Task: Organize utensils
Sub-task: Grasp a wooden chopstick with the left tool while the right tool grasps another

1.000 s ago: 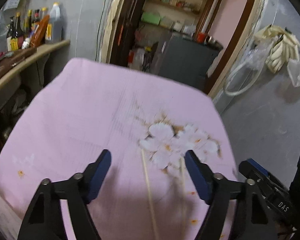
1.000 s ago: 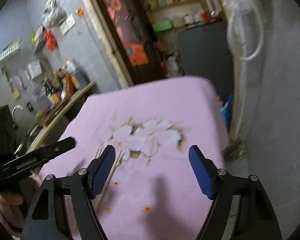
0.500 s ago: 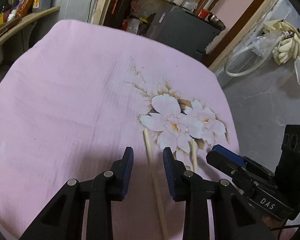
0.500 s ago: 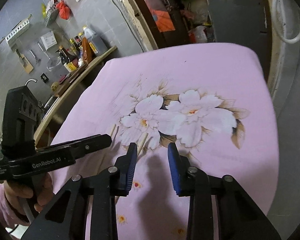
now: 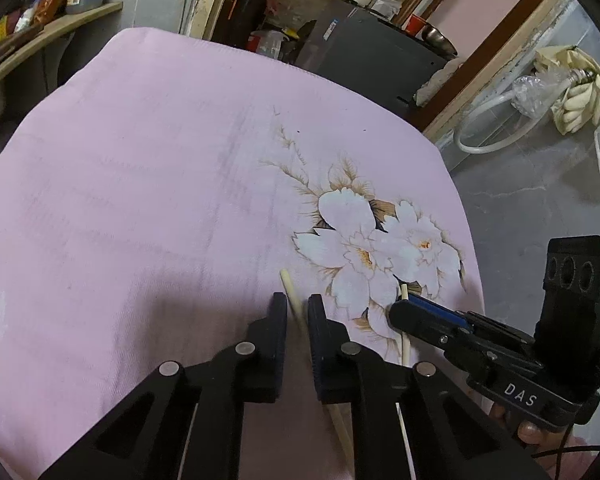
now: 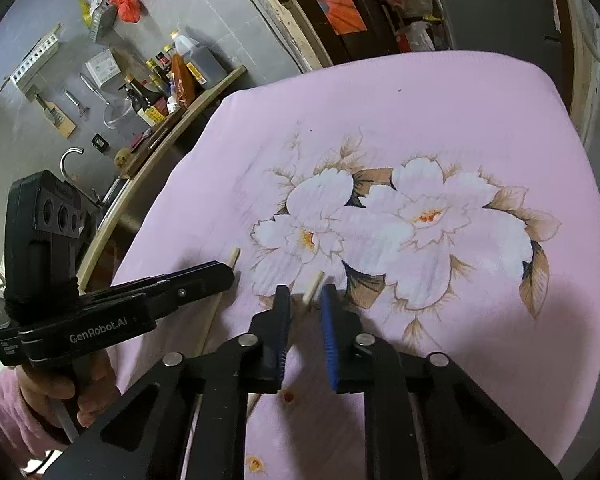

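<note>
Two pale wooden chopsticks lie on a pink cloth with a white flower print (image 5: 140,200). In the left wrist view my left gripper (image 5: 298,306) has its jaws closed down around the left chopstick (image 5: 290,290), whose tip sticks out ahead. The right chopstick (image 5: 404,320) lies beside it, under my right gripper (image 5: 404,312). In the right wrist view my right gripper (image 6: 305,300) has its jaws narrowed around the right chopstick (image 6: 314,286). The left gripper (image 6: 220,276) covers the other chopstick (image 6: 233,257).
A wooden shelf with sauce bottles (image 6: 172,80) stands to the left of the table. A dark cabinet (image 5: 372,56) and a doorway are behind the far edge. The cloth's right edge (image 5: 460,208) drops to a grey floor with a white hose (image 5: 496,120).
Both grippers came down toward the cloth and closed from wide open to narrow, each around one chopstick.
</note>
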`<state>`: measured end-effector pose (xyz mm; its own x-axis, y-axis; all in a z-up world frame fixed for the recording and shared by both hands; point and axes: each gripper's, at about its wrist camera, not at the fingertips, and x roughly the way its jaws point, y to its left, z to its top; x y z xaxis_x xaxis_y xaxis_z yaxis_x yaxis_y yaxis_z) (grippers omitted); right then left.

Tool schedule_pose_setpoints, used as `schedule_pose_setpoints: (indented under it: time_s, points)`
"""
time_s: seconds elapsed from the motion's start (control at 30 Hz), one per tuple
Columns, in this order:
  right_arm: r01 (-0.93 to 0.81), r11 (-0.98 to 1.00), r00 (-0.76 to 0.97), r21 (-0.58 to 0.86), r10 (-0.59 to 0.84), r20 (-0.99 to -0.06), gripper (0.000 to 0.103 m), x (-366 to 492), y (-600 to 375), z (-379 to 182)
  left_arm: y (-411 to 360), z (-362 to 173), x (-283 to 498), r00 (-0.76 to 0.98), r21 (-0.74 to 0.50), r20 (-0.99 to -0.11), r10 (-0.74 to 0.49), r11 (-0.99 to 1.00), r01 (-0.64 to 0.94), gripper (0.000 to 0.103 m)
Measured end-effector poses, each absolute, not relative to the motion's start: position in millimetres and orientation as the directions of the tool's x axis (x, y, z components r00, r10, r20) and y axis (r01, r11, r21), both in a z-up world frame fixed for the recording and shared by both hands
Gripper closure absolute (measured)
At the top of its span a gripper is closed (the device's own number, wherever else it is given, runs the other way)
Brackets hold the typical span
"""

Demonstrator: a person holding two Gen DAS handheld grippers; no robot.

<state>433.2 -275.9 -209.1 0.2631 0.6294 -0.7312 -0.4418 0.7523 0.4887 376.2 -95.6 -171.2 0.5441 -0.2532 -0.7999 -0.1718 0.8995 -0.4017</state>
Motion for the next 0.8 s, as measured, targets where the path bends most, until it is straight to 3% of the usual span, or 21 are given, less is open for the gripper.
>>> schedule_pose_setpoints:
  time_s: [0.2,0.33,0.8]
  points:
    - [-0.402,0.775,0.233,0.488,0.602,-0.763,0.094,438,-270,-211,-103,-168,384,0.502,-0.346,-0.834,-0.230,0.926,-0.152,0.094]
    - [-0.345,0.737,0.221,0.580,0.665,-0.713,0.097,433,-282,-210,-111,-162,381,0.501,-0.272,-0.851,-0.160,0.949,-0.160,0.098]
    - [-0.393,0.784,0.536,0.480,0.620,-0.574,0.098,361,-326,-110,-115,-74,315,0.706,-0.412,-0.665,-0.243,0.908,-0.076,0.098]
